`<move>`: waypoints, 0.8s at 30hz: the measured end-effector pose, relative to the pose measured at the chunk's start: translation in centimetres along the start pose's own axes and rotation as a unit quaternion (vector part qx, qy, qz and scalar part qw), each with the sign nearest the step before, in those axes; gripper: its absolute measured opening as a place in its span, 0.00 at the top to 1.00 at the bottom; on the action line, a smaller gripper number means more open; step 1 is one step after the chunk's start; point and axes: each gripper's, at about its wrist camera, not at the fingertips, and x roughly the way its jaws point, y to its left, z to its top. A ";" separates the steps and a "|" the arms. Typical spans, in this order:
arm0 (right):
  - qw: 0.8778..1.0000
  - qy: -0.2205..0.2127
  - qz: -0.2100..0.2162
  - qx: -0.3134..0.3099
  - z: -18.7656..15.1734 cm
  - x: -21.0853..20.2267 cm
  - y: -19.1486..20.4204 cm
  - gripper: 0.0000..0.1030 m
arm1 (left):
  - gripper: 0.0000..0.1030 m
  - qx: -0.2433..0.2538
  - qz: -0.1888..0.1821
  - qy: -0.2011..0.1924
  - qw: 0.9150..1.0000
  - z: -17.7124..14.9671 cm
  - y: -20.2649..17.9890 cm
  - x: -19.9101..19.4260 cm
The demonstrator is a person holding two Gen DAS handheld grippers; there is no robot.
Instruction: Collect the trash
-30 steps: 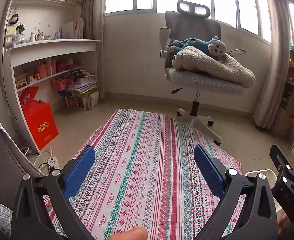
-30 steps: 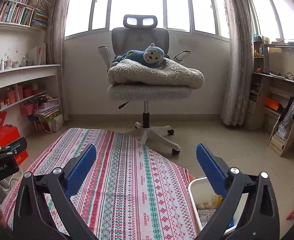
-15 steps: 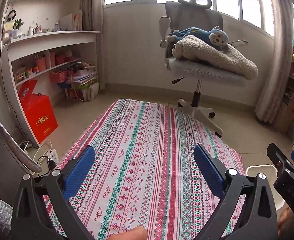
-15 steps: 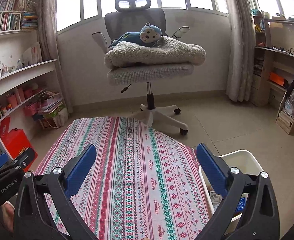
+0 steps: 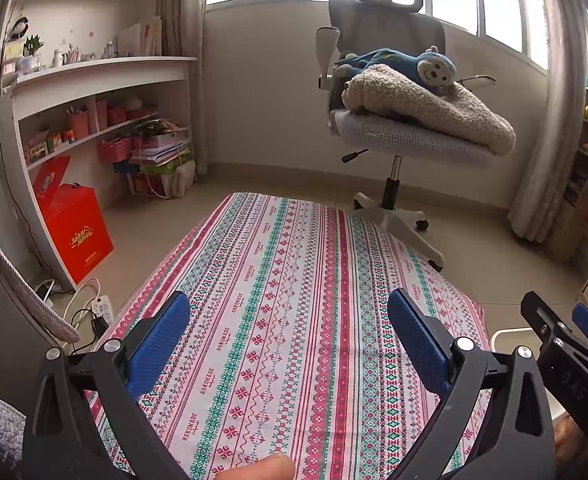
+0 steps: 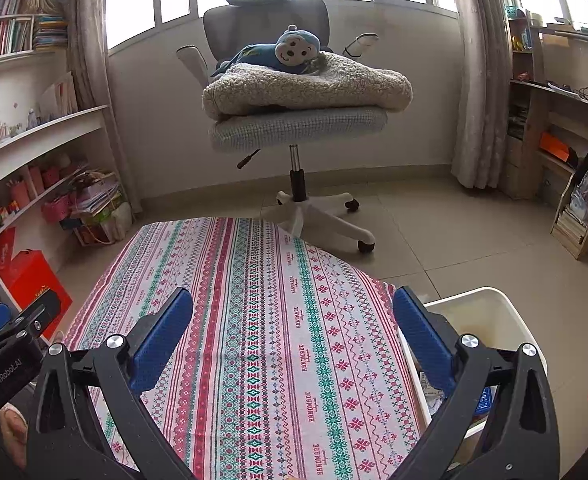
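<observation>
2 handheld grippers hover side by side over a table draped in a striped red-green-white tablecloth w/ "HANDMADE" lettering. The left gripper has its blue-padded jaws spread wide w/ nothing between them; the right gripper is likewise spread and empty. Each shows at the edge of the other's view. A white plastic trash bin stands on the tiled floor just beside the table's right edge, near the right gripper's right finger; printed wrappers and scraps lie inside, partly hidden by that finger. In the left wrist view only the bin's rim corner shows. Beyond the table's far end stands a grey office chair carrying a folded fleece blanket w/ a blue plush monkey lying on top. A red box sits on the floor by white bookshelves at left. A fingertip pokes in at the bottom of the left wrist view.
</observation>
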 end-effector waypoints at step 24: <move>1.000 -0.003 -0.002 -0.002 0.0 -0.2 0.3 0.07 | 0.07 -0.002 -0.004 0.008 1.000 -0.1 0.1 0.1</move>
